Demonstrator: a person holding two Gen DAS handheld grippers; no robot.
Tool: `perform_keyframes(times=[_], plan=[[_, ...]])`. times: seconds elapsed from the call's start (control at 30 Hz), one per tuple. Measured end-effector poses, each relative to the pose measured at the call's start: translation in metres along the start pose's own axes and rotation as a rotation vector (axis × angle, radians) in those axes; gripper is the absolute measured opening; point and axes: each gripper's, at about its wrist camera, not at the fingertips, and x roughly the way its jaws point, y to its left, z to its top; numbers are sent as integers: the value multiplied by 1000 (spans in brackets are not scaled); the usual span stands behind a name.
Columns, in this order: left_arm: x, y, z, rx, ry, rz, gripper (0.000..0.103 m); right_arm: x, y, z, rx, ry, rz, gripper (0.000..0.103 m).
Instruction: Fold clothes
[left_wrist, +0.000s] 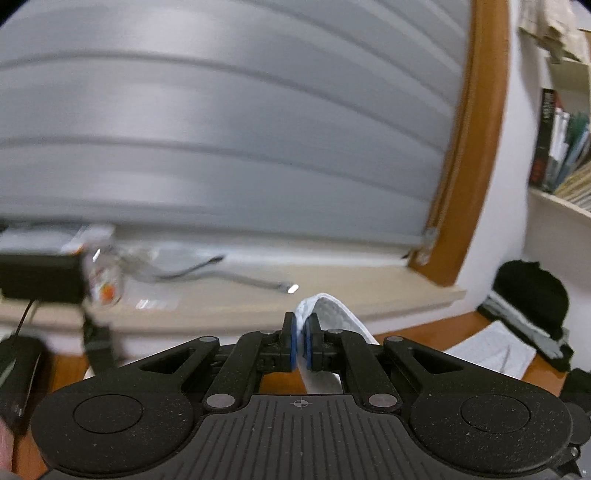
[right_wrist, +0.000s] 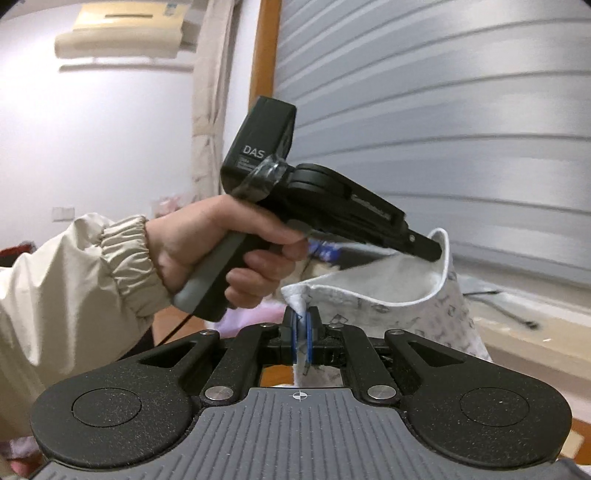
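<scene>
Black matte left gripper (left_wrist: 301, 334), blue pads (left_wrist: 293, 338), silver rivets, ribbed grey deck with crosshair mark. Right gripper (right_wrist: 303, 330) alike. Cream sleeve (right_wrist: 81, 280), elastic gathered cuff. "DAS" printed on black housing.

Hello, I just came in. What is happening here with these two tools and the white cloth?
A person is folding clothes with handheld tongs, one in each hand. The left tongs are shut on an edge of a white patterned garment, and the right tongs are shut on another part of its edge. The cloth hangs lifted between them, in front of a grey roller shutter. From the right wrist view, the person's left hand, in a cream sleeve, grips the other tool's handle. No fold is laid down yet.
</scene>
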Motion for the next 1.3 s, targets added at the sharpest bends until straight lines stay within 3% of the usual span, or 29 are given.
perform_keyframes(times=[0.13, 0.2, 0.3, 0.4, 0.5, 0.57, 0.7, 0.83, 1.1, 1.17, 1.2, 1.3], plan=[[11, 32, -26, -51, 45, 48, 6, 31, 2, -9, 5, 60, 6, 6], [21, 51, -40, -70, 77, 106, 15, 47, 0, -20, 22, 102, 7, 6], [29, 83, -65, -133, 119, 228, 24, 68, -5, -40, 69, 201, 54, 22], [25, 101, -82, -158, 126, 289, 28, 66, -7, -55, 85, 240, 83, 35], [17, 100, -91, -166, 122, 277, 28, 69, -24, -55, 64, 259, 46, 36], [16, 91, -95, -158, 119, 250, 40, 71, -43, -59, 63, 280, 14, 38], [20, 69, -106, -125, 156, 202, 43, 80, -60, -73, 74, 327, -21, 41], [27, 62, -118, -96, 213, 205, 43, 96, -48, -86, 68, 328, 44, 40], [47, 71, -130, -64, 265, 245, 21, 109, -11, -96, 3, 356, 152, 32], [49, 71, -130, -42, 267, 251, 7, 113, -8, -98, 0, 379, 151, 32], [49, 70, -130, -32, 267, 251, 2, 115, -8, -99, 2, 390, 145, 29], [44, 64, -124, 13, 231, 273, 0, 117, -13, -97, 43, 375, 157, 11]])
